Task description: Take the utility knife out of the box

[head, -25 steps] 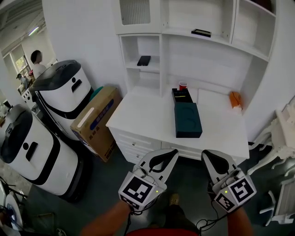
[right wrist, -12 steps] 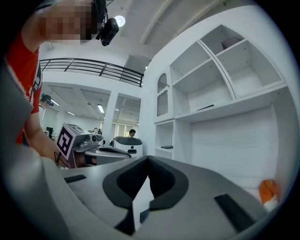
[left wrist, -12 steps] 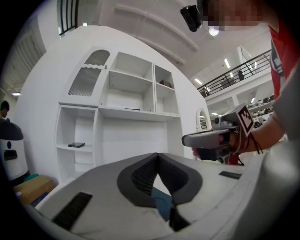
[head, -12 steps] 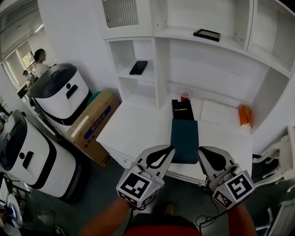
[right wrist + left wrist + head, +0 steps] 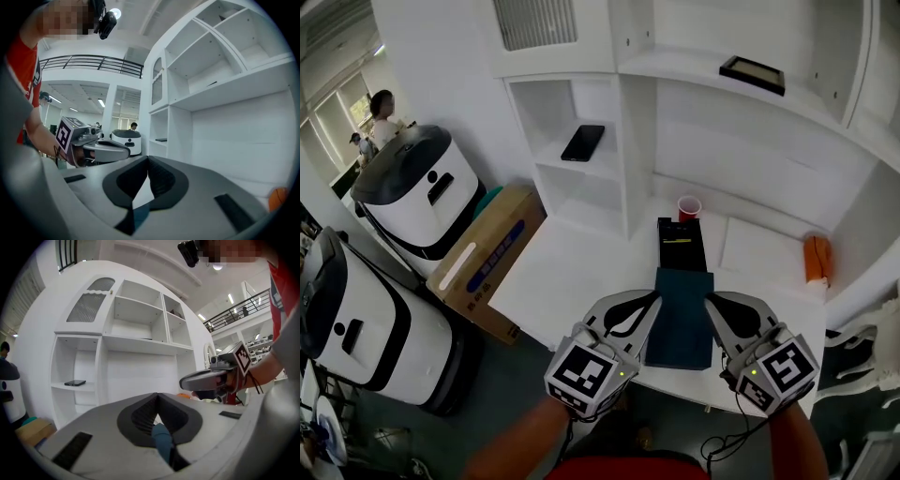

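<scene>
your left claw (image 5: 651,302) and right claw (image 5: 711,302), both closed, empty, equally short of box (image 5: 667,251); its long axis runs straight away.

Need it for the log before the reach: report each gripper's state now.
Grey two-jaw left gripper: closed, tips together, holding nothing.
Grey two-jaw right gripper: closed, tips together, holding nothing.

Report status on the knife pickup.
Left gripper, right gripper: both shut, empty. Box open, yellowish knife inside, untouched. Teal lid lies between the grippers, in front of box; red cup behind.
</scene>
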`<action>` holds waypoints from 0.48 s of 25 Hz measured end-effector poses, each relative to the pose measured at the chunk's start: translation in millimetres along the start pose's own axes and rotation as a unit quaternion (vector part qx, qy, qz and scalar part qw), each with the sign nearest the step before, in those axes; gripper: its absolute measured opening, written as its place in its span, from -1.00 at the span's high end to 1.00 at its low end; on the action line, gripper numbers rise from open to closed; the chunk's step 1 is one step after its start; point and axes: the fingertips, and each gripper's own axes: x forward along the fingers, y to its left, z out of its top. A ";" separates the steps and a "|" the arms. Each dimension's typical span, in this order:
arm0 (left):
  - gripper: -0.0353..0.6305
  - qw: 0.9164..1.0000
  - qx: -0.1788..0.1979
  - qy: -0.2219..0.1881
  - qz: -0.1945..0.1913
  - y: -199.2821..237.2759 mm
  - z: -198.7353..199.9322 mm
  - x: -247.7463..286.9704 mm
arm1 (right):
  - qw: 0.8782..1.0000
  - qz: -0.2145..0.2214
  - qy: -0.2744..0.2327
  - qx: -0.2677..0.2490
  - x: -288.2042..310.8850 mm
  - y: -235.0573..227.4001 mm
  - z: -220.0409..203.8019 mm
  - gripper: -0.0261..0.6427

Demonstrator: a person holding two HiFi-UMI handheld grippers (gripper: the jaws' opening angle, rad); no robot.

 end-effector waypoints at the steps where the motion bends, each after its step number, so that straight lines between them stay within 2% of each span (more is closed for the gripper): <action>1: 0.78 1.000 -0.001 0.002 -0.001 9.4 -2.9 6.1 | 1.000 0.001 0.007 -0.001 10.2 -6.4 -2.2 0.85; 5: 0.78 1.000 0.001 0.008 -0.012 46.4 -13.4 32.7 | 0.998 0.002 0.063 -0.013 50.6 -30.9 -14.4 0.83; 8: 0.78 0.999 0.007 0.014 -0.031 63.5 -21.0 51.2 | 0.997 0.006 0.075 -0.029 76.8 -48.9 -22.3 0.81; 10: 0.78 0.999 0.000 0.019 -0.039 72.9 -27.3 61.5 | 0.996 0.009 0.082 -0.037 90.0 -61.5 -30.1 0.79; 12: 0.78 0.999 -0.012 0.022 -0.041 80.9 -32.6 70.1 | 0.992 0.023 0.114 -0.051 101.7 -72.4 -44.0 0.69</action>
